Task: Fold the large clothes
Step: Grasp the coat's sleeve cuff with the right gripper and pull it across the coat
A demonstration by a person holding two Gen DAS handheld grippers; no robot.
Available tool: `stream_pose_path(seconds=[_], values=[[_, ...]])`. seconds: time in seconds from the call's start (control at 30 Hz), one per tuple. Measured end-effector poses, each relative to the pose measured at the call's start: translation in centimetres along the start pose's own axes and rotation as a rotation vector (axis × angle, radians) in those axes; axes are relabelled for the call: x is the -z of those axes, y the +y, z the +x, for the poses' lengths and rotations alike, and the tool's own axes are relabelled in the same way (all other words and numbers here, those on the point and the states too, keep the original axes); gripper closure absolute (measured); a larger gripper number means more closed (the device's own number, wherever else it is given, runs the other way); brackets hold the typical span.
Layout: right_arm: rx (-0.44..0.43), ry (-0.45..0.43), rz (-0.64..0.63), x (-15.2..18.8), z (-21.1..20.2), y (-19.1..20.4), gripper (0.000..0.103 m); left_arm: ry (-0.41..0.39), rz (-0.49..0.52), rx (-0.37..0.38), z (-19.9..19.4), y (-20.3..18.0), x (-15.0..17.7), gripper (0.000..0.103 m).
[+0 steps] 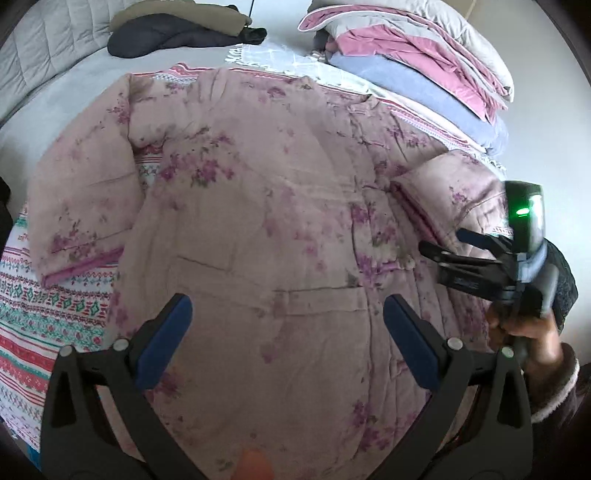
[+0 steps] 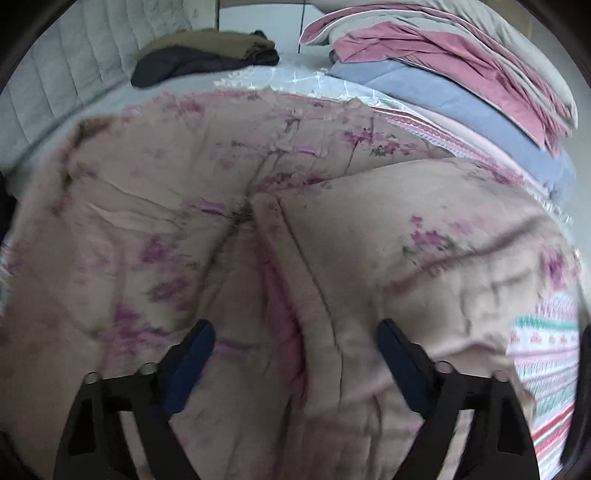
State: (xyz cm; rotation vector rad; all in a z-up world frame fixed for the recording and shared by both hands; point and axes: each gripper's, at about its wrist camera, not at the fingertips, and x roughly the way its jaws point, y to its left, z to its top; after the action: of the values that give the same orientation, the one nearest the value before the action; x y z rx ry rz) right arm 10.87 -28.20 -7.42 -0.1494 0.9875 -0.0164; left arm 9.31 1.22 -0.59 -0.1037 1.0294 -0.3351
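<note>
Both tongs stand apart and empty over the bed (image 1: 74, 110): left tongs (image 1: 287, 332) hover above the middle of the robe (image 1: 240, 221), right tongs (image 2: 295, 354) above its right sleeve (image 2: 424, 240). On the bed, over a patterned sheet (image 1: 37, 314), the floral quilted robe lies flat with body smoothed, left sleeve (image 1: 81, 184) out to the side and right sleeve laid toward the body, apparently so each can be folded inward. Free sheet borders the left sleeve and right hem, whereas stacked bedding (image 1: 424, 62) and dark clothes (image 1: 177, 29) crowd the far edge, so folds are judged best drawn toward the near side.
</note>
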Motion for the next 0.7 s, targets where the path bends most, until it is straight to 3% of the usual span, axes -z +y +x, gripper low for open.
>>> stream_pose_path(seconds=[0.07,0.1,0.13,0.2,0.3,0.4,0.5,0.7], values=[[0.075,-0.002,-0.038,0.0,1.9,0.3,0.029,-0.02,0.003,-0.008,-0.3,0.0,-0.1,0.0],[0.094,-0.021,-0.042,0.1,1.9,0.2,0.042,-0.034,-0.001,-0.014,-0.5,0.2,-0.2,0.0],[0.114,-0.032,-0.046,0.0,1.9,0.0,0.062,-0.038,-0.013,-0.016,-0.6,0.4,-0.2,0.0],[0.043,-0.056,-0.024,-0.4,0.6,-1.1,0.084,-0.023,-0.032,-0.003,-0.4,0.9,-0.3,0.0],[0.045,-0.107,0.0,-1.2,-2.5,-3.0,0.088,0.009,-0.077,0.054,0.0,1.7,-0.2,0.0],[0.126,-0.198,0.017,-2.4,-7.5,-6.7,0.09,0.015,-0.074,0.102,-0.2,1.4,0.1,0.0],[0.263,-0.263,0.062,-3.6,-12.3,-12.6,0.091,-0.003,-0.055,0.111,-0.6,0.8,0.1,0.0],[0.512,-0.265,0.272,-3.1,-17.6,-26.8,0.093,-0.048,-0.031,0.061,-0.3,0.0,-0.4,0.0]])
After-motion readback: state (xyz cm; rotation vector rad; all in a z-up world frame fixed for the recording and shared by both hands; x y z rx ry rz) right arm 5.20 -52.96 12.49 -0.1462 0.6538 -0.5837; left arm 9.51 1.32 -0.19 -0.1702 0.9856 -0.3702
